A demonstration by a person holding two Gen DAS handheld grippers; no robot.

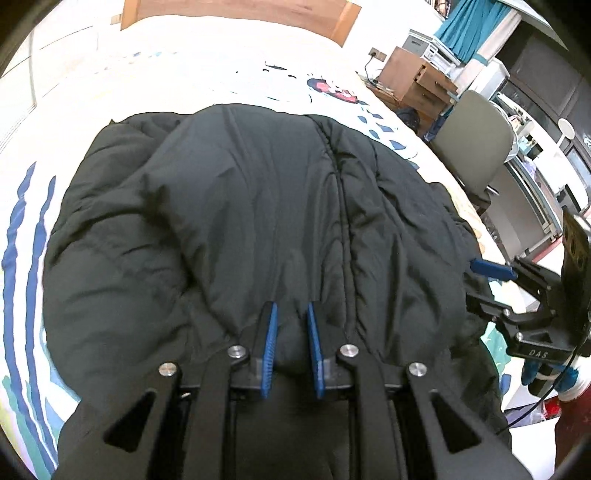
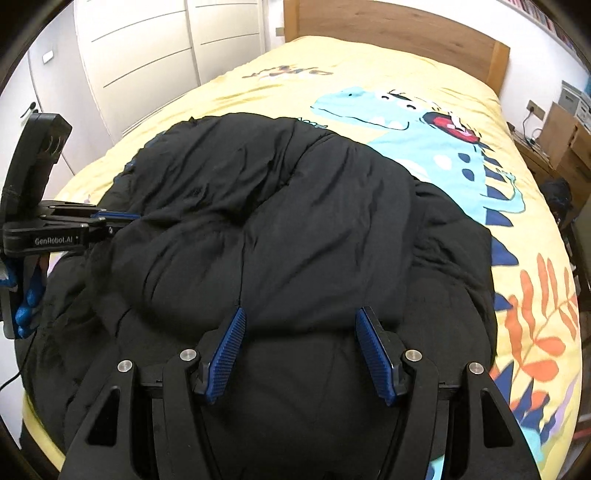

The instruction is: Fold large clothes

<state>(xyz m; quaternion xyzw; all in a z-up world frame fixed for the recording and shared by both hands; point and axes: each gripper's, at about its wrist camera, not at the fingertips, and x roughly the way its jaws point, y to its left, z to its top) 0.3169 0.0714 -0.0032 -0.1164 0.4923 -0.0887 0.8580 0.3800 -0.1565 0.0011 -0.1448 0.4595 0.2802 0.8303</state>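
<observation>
Two views: left wrist and right wrist, both looking down over the same bed
Jacket count: one black padded jacket (image 1: 229,229) (image 2: 266,229); bunched and doubled over on itself
Jacket place: on the dinosaur-print bedspread (image 2: 461,122) (image 1: 207,74), nearer the foot end than the wooden headboard (image 2: 399,26); near edge reaches under both grippers
Jacket axis: long side runs from the cameras toward the headboard, roughly along the bed; a stitched seam (image 1: 341,192) runs that same way; which end is collar or hem I cannot tell
Gripper count: two, each with two blue ribbed pads
Left gripper (image 1: 291,314) (image 2: 118,218): jaws nearly together, clenched on a raised pinch of jacket fabric that bulges between the pads
Right gripper (image 2: 300,317) (image 1: 491,268): jaws held about half apart, jacket fabric lying between and under them; pads look to sit at the edges of a fold, but a firm grasp I cannot tell
Left view only: grey chair (image 1: 476,147) beside the bed; wooden nightstand (image 1: 413,81); teal curtain (image 1: 469,29); bedspread washed out to near white
Right view only: white wardrobe doors (image 2: 147,55); bedspread shows as yellow with a blue dinosaur (image 2: 436,140) and orange leaves (image 2: 543,317); blue-gloved hand (image 2: 27,299) under the left gripper's handle
Seen from each other: right gripper sits at the jacket's right edge in the left view; left gripper at the jacket's left edge in the right view
</observation>
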